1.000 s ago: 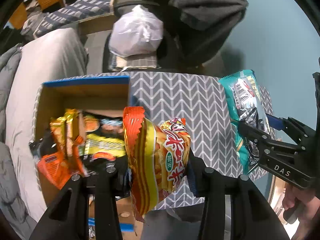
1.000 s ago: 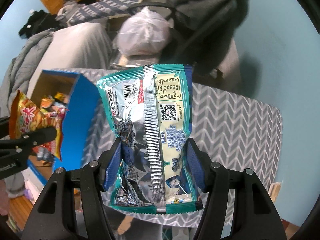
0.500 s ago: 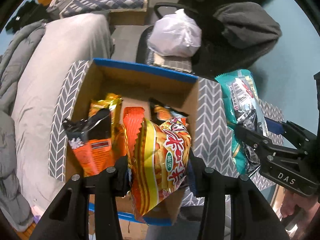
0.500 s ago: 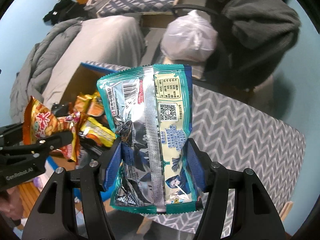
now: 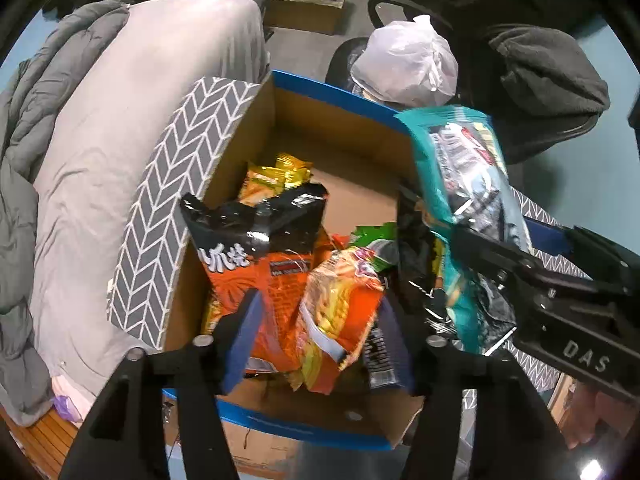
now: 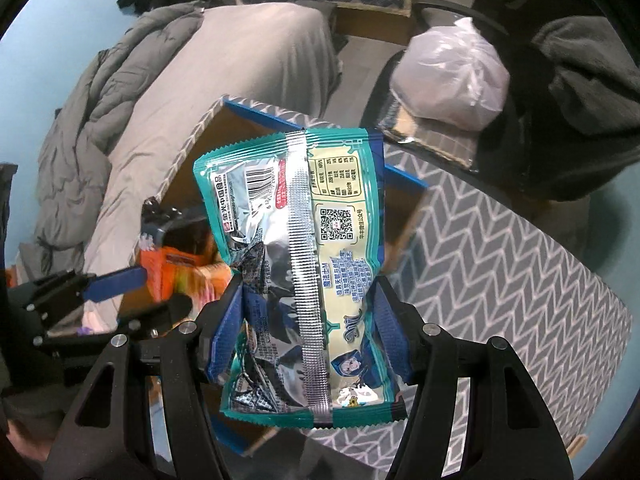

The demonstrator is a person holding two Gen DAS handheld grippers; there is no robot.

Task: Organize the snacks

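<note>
Over the box (image 5: 224, 128): we are holding both grippers.
Left gripper (image 5: 316, 340): we are spreading its jaws; orange-yellow snack bag (image 5: 340, 308) lying loose between them, in the box.
Right gripper (image 6: 308, 328): we are pinching the teal snack bag (image 6: 296, 216).

Glossy foil-plastic teal packet (image 6: 304, 264); matt brown cardboard box (image 5: 352, 128); crinkled shiny black-orange bag (image 5: 256, 240).

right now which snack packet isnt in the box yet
The teal packet, clamped in the right gripper above the box. The others already lie inside it.
</note>
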